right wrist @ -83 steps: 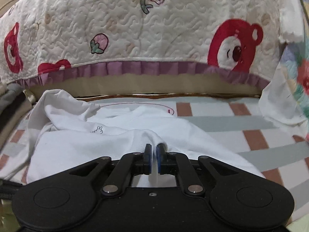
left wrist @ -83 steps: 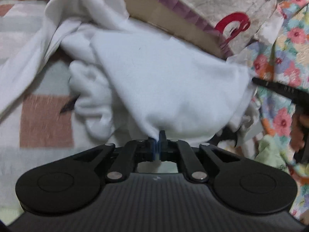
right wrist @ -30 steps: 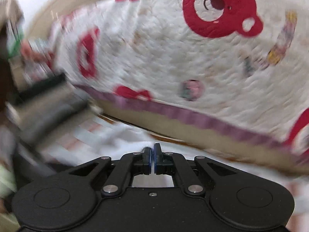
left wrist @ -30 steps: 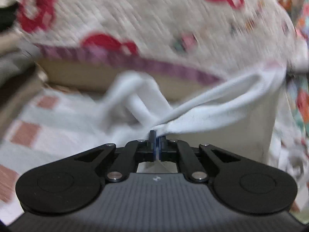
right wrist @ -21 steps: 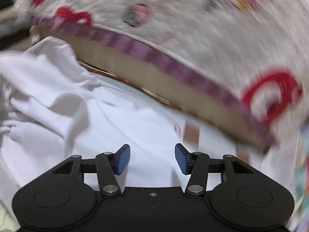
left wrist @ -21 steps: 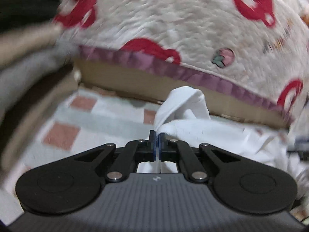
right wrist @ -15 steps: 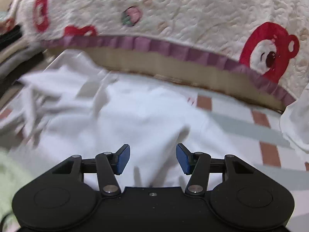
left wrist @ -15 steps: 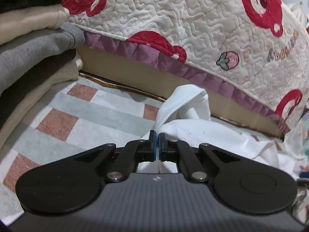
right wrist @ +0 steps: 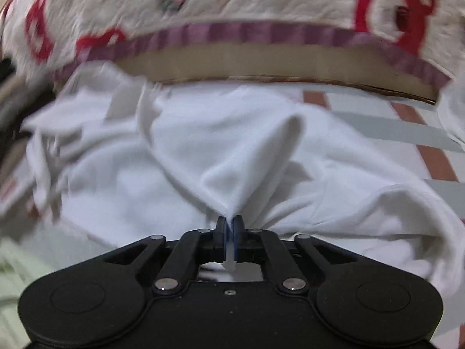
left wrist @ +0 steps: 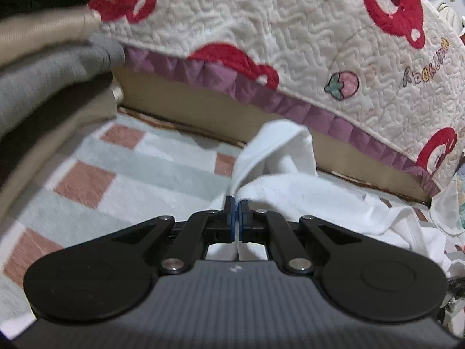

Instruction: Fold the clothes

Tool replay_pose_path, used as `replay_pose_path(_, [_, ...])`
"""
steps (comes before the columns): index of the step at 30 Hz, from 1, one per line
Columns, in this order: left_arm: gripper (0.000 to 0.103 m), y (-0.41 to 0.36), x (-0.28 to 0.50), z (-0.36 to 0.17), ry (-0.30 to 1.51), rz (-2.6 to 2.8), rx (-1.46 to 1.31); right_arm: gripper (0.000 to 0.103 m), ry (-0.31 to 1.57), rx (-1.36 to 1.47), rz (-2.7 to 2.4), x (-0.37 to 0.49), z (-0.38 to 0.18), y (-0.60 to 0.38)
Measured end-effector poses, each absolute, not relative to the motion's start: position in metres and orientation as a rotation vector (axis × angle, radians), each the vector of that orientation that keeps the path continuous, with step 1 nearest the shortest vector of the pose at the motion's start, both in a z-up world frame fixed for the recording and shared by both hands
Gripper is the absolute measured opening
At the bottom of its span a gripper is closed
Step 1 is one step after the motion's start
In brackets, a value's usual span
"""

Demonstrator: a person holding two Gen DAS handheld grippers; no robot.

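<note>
A crumpled white garment (left wrist: 305,192) lies on a checked pink, grey and white cloth (left wrist: 122,171). My left gripper (left wrist: 237,203) is shut on a fold at the garment's left edge. In the right wrist view the white garment (right wrist: 209,148) spreads wide across the cloth, blurred by motion. My right gripper (right wrist: 230,223) is shut on a pinched-up fold of it, near the front edge.
A quilted cream cover with red bears and a purple frill (left wrist: 305,46) hangs over a tan edge behind the garment; it also shows in the right wrist view (right wrist: 261,32). A stack of folded grey and beige clothes (left wrist: 43,67) stands at the left.
My right gripper was open over the garment half a second ago and has now shut on a fold of it. The left gripper stays shut on the garment and has hardly moved.
</note>
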State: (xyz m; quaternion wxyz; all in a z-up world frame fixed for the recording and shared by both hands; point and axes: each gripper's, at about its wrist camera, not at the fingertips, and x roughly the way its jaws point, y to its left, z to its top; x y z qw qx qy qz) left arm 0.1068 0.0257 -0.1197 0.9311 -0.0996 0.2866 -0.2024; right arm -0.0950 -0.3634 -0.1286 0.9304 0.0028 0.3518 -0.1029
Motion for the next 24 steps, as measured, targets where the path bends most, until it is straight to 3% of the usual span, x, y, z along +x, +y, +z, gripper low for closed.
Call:
replay_pose_path(7, [0.002, 0.029, 0.109, -0.102, 0.596, -0.475, -0.259, 0.003, 0.619, 0.142, -0.346, -0.099, -0.102, -0.389])
replay_pose_path(12, [0.002, 0.037, 0.109, -0.100, 0.595, -0.434, -0.285, 0.003, 0.583, 0.092, -0.455, -0.105, -0.084, -0.401])
replay_pose_path(18, [0.003, 0.046, 0.086, -0.125, 0.852, -0.458, -0.258, 0.004, 0.728, 0.053, -0.444, -0.106, -0.127, -0.405])
replay_pose_path(21, [0.003, 0.044, 0.059, -0.140, 0.871, -0.455, -0.073, 0.004, 0.753, 0.095, -0.422, -0.116, -0.142, -0.409])
replay_pose_path(24, [0.004, 0.044, 0.059, -0.146, 0.869, -0.506, -0.100, 0.005, 0.756, 0.092, -0.415, -0.120, -0.145, -0.408])
